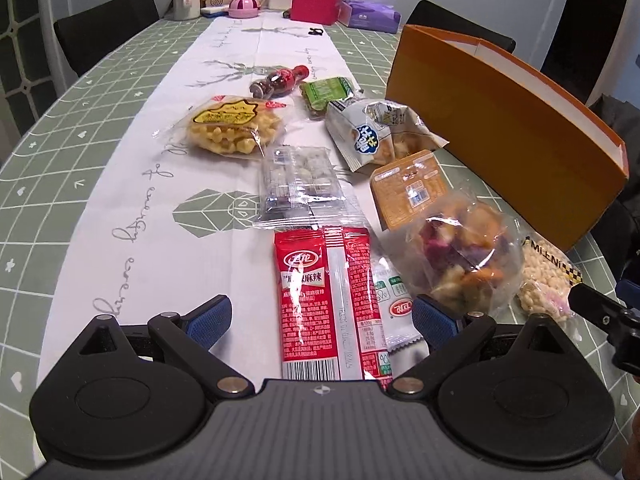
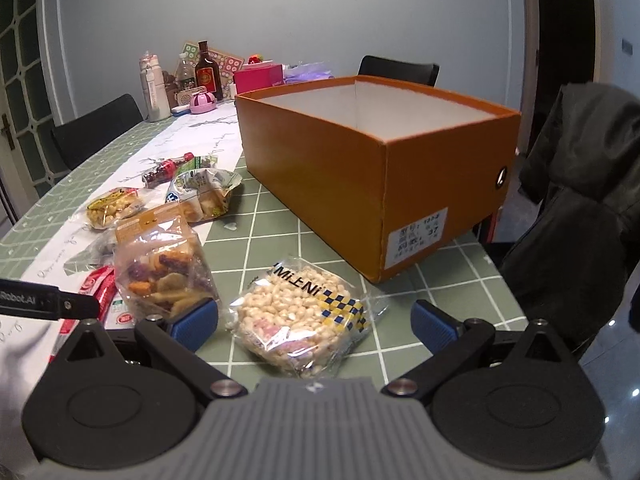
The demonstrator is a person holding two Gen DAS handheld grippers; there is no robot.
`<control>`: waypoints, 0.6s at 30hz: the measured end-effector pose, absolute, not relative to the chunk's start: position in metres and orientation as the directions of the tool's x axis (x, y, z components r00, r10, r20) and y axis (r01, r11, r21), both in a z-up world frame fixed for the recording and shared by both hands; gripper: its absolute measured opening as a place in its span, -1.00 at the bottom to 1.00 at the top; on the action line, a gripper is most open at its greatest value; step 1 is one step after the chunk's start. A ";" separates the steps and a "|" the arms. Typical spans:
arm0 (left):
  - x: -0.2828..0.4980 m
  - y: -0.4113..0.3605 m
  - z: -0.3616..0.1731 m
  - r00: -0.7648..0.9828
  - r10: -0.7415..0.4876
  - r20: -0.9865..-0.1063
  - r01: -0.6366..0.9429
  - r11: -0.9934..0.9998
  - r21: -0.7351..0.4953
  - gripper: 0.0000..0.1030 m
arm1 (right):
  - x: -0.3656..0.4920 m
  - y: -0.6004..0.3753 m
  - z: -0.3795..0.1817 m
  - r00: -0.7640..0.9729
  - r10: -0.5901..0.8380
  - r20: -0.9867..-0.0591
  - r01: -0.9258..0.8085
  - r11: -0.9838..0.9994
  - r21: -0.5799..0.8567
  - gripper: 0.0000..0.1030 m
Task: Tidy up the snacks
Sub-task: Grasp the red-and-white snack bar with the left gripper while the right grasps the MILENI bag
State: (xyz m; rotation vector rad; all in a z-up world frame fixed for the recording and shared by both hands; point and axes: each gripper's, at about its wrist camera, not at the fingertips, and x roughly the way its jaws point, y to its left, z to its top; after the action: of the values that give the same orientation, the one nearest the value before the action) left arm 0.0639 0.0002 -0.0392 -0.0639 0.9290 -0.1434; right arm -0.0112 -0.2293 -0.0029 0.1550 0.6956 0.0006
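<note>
Orange cardboard box [image 2: 360, 168] sits open-topped on the green-checked worktop [image 2: 280, 216], white inside, label on its near end. All snacks lie outside it, to its left along the white runner [image 1: 168, 184]

Nearest the box's front corner: puffed rice cake pack [image 2: 298, 316], flat on the worktop, lying between the blue pads of the right claw [image 2: 316, 320] — jaws wide apart, neither pad touching the pack. Just left of that pack, a clear bag of mixed veggie chips [image 2: 164, 276], its lower edge touching the right claw's left pad.

Further left of the box, left claw [image 1: 322, 322] is spread wide too, nothing gripped; red spicy snack packet [image 1: 320, 304] lies flat between its pads, with a white-and-red packet [image 1: 394, 300] tucked against its box side.

Away from the claws, alongside the box's long wall: orange flat packet [image 1: 408, 188], white-blue bag of biscuits [image 1: 372, 132], green packet [image 1: 326, 94], small cola-shaped bottle [image 1: 280, 80] on its side. Further left of those — clear pack of small wrapped pieces [image 1: 300, 184] and yellow waffle pack [image 1: 226, 128].

Far end of worktop beyond the box: pink box [image 1: 316, 0], bottles, clutter; too small to sort
</note>
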 end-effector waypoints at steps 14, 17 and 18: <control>0.059 -0.015 -0.058 0.603 -0.112 -0.790 0.150 0.988 -0.026 1.00 | 0.023 -0.222 -0.028 0.741 0.070 -0.668 0.015 0.993 0.121 0.94; 0.056 -0.016 -0.060 0.616 -0.112 -0.780 0.162 0.987 -0.013 1.00 | 0.024 -0.222 -0.033 0.739 0.068 -0.670 0.016 0.993 0.118 0.94; 0.056 -0.017 -0.060 0.618 -0.111 -0.778 0.167 0.986 -0.008 1.00 | 0.025 -0.222 -0.034 0.739 0.066 -0.670 0.018 0.993 0.118 0.94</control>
State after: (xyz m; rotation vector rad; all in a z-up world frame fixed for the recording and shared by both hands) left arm 0.0561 -0.0168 -0.0604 0.0668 0.8907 -0.1599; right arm 0.0247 -0.2215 -0.0340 0.1192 0.7388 0.0267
